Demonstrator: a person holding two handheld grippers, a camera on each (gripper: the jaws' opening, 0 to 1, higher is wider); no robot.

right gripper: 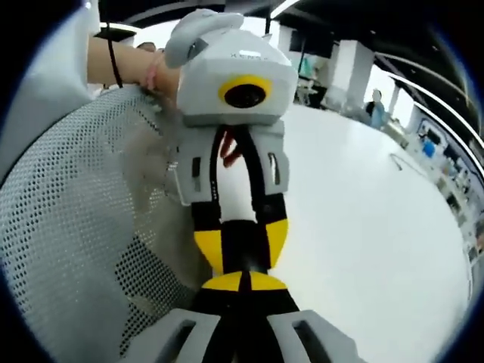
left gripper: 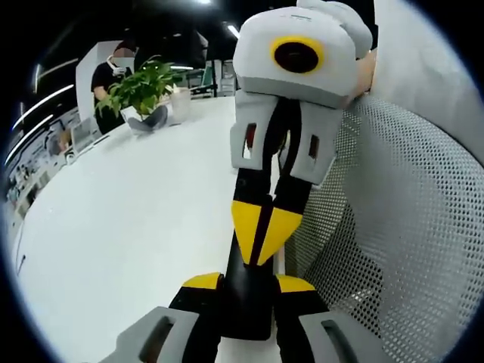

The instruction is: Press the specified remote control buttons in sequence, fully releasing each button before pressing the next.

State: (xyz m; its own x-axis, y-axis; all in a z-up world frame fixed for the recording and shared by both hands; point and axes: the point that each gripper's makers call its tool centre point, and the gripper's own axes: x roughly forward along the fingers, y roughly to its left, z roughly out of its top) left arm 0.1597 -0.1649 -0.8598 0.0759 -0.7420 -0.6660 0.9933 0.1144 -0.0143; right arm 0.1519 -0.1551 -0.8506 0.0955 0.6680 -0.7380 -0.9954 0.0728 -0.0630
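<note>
A black remote control point(left gripper: 246, 310) stands on end between the yellow pads of my left gripper point(left gripper: 248, 282), which is shut on it. My right gripper point(left gripper: 262, 227) reaches down from above with its jaws shut, its yellow tips touching the remote's face. In the right gripper view, my right gripper point(right gripper: 243, 281) is shut, its tips meeting on the black remote point(right gripper: 243, 253). The left gripper point(right gripper: 242, 242) faces it and clamps the remote from both sides. The remote's buttons are hidden.
A white mesh chair back point(left gripper: 401, 227) point(right gripper: 76, 227) stands right beside both grippers. A wide white table point(left gripper: 136, 227) point(right gripper: 363, 227) lies behind them. A potted plant point(left gripper: 140, 87) and a person point(left gripper: 113, 68) are at its far side. A hand point(right gripper: 151, 72) holds the left gripper.
</note>
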